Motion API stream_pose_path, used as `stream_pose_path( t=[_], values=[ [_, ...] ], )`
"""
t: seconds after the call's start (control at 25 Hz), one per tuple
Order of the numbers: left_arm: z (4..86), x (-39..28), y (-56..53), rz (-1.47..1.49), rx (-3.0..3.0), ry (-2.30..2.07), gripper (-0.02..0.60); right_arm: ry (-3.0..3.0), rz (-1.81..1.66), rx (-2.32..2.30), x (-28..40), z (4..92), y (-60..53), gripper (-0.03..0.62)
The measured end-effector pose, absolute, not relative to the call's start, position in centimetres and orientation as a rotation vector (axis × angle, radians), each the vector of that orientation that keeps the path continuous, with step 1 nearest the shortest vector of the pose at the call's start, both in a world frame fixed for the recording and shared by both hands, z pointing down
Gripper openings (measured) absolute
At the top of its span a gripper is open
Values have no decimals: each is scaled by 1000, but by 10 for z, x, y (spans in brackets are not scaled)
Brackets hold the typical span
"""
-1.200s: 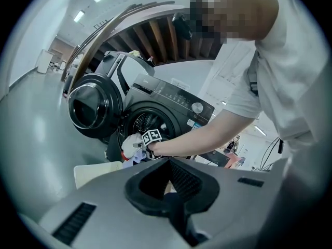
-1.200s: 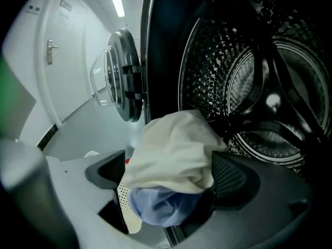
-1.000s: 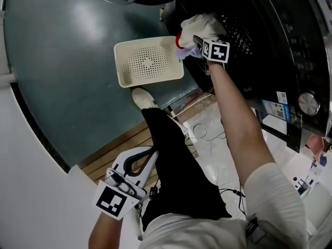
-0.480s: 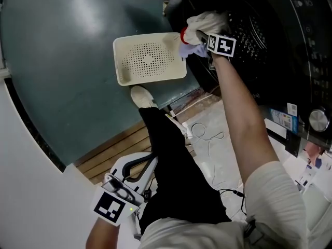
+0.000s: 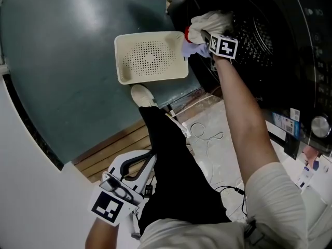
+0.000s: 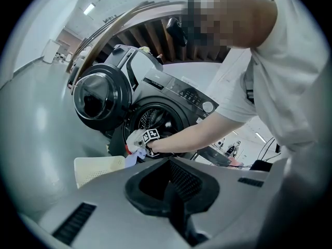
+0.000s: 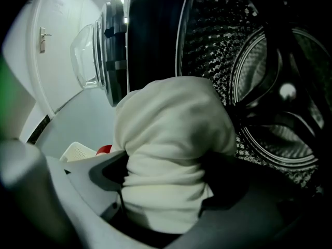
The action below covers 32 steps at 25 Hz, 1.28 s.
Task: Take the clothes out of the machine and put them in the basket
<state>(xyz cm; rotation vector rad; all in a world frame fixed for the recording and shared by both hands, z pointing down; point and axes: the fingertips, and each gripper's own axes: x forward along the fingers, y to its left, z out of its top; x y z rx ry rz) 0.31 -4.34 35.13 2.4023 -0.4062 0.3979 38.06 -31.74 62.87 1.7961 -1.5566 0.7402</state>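
In the head view, a white garment [image 5: 207, 22] is held by the right gripper [image 5: 208, 39] at the washing machine's [image 5: 259, 35] mouth, just beside the nearest edge of the basket [image 5: 122, 69], likely for a short carry. In the left gripper view, the left gripper [image 6: 175, 193] is seen empty, jaws together, held aside as unneeded. In the right gripper view, the jaws, which have just been closing, are clamped on the bunched garment.

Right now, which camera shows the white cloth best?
The right gripper view: the cloth fills it, pinched by the right gripper, whose jaws have just been closing. The head view shows it small at the drum; the left gripper view, tiny and far off.
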Motion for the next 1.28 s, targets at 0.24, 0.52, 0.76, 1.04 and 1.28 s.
stream_pose_path(
  t=[0.24, 0.52, 0.76, 1.04, 1.28],
  values=[
    [350, 0, -34, 407, 2395, -416, -2, -1574, 717, 1792, 368, 619, -314, 292],
    [342, 2, -23, 401, 2404, -425, -2, -1634, 755, 1867, 368, 592, -303, 156],
    [329, 6, -8, 399, 2426, -423, -2, -1681, 741, 1936, 366, 559, -289, 147],
    [313, 4, 14, 387, 2451, -435, -3, -1799, 666, 1936, 346, 509, -272, 146],
    [299, 3, 35, 362, 2463, -451, -3, -1941, 620, 1884, 315, 459, -255, 146]
  ],
)
